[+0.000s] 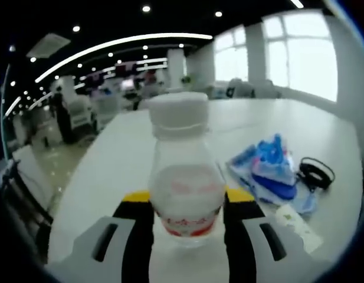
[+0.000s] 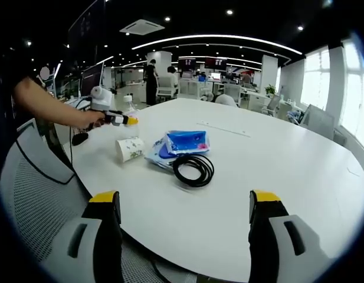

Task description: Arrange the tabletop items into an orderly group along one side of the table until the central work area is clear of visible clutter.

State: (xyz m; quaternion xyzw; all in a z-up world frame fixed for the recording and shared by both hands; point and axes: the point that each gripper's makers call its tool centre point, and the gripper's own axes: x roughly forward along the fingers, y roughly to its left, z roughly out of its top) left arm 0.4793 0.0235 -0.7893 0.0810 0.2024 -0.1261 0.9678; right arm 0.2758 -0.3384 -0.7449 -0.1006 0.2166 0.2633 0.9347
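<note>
In the left gripper view, the left tool (image 1: 187, 221) rises from the bottom centre of the frame, its jaws clamped on a small clear plastic bottle (image 1: 184, 177) with a white cap and a red-printed label. The bottle stands upright between the yellow-tipped jaws, above the white table (image 1: 111, 171). To the right of it, at mid-frame, lies a blue and white plastic packet (image 1: 269, 171), and just beyond that, at the right edge, a coiled black cable (image 1: 317, 172).

In the right gripper view, the right tool (image 2: 184, 215) sits at the bottom of the frame with its jaws wide apart and nothing between them. Past them, near the centre, the coiled black cable (image 2: 193, 169) touches the blue packet (image 2: 182, 144). A paper cup (image 2: 130, 148) lies on its side just left of the packet. Farther back, in the upper left, a person's hand (image 2: 87, 119) holds the left tool (image 2: 130, 119) over the table's edge (image 2: 140, 236).
</note>
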